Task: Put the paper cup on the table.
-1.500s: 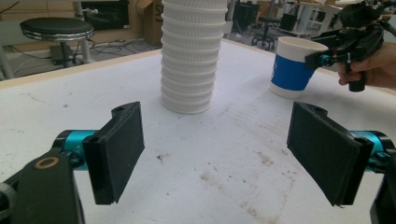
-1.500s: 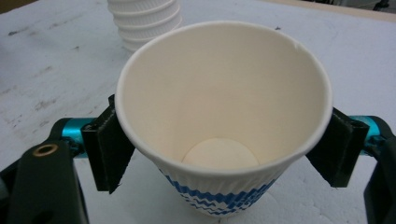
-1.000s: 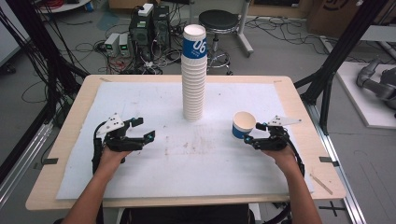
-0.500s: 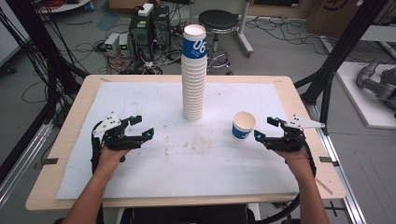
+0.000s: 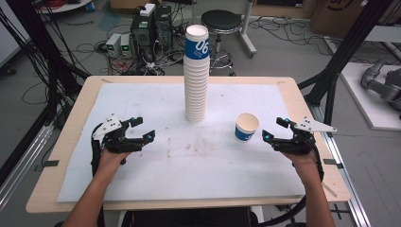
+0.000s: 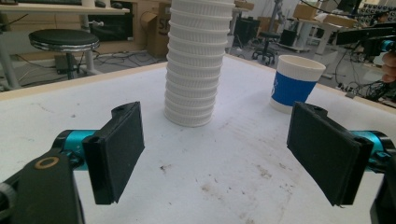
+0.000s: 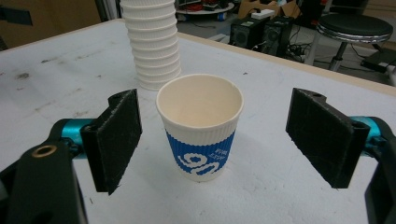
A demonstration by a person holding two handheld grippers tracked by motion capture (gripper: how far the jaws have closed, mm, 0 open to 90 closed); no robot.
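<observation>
A tall stack of white paper cups (image 5: 196,75) with a blue band on the top cup stands at the middle of the white mat (image 5: 142,104). A single white and blue cup (image 5: 246,126) stands upright on the mat to the right of the stack (image 7: 152,44). My right gripper (image 5: 275,130) is open, a little to the right of this cup (image 7: 200,133), which sits just ahead of its jaws, apart from both. My left gripper (image 5: 142,128) rests open at the left of the mat, empty, facing the stack (image 6: 194,60) and the single cup (image 6: 295,81).
The mat covers a wooden table (image 5: 71,127). Behind the table are a black stool (image 5: 224,21), computer boxes (image 5: 151,23) and cables on the floor. Black frame posts (image 5: 340,56) stand at the table's right and left sides.
My right gripper has let go of the single cup and drawn back to the right, leaving it upright on the mat. The left gripper has barely moved.
</observation>
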